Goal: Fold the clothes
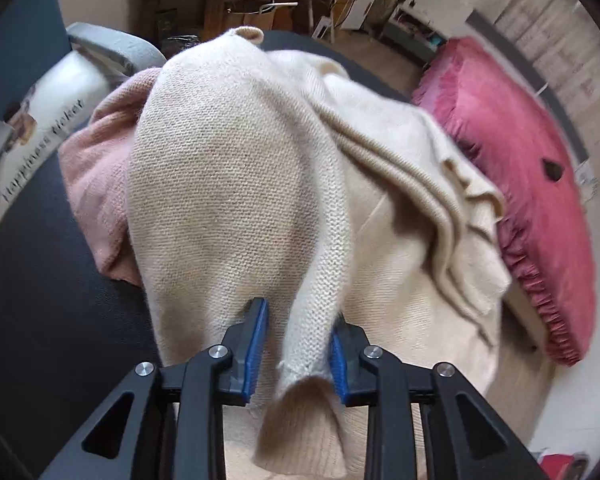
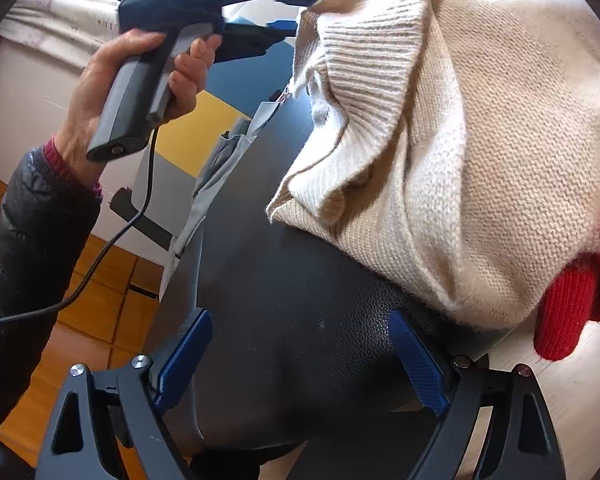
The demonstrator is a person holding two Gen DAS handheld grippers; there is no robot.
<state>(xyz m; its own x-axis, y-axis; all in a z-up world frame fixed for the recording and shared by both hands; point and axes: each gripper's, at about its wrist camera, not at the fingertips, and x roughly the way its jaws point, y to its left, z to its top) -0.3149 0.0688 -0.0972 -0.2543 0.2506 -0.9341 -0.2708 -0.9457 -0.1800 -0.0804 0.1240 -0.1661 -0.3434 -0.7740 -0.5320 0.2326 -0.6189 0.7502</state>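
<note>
The left gripper [image 1: 296, 344] has its blue-padded fingers [image 1: 256, 344] closed partway around a rolled edge of the cream knitted sweater [image 1: 236, 184], the knit bunched between them and hanging out below. That sweater lies heaped on the dark leather-grained tabletop [image 1: 40, 300], draped over a pale pink knitted garment [image 1: 96, 176] that shows just to its left. Beyond the sweater's far edge lies a deep pink frilled cushion [image 1: 520, 184].

The right gripper [image 2: 300, 360] has its fingers [image 2: 418, 362] spread wide over bare tabletop, holding nothing, just short of the sweater's near edge. A red knitted piece [image 2: 568, 304] pokes out from under the sweater. On the sweater's far side, the person's hand [image 2: 100, 96] grips the left gripper's grey handle [image 2: 136, 92].
</note>
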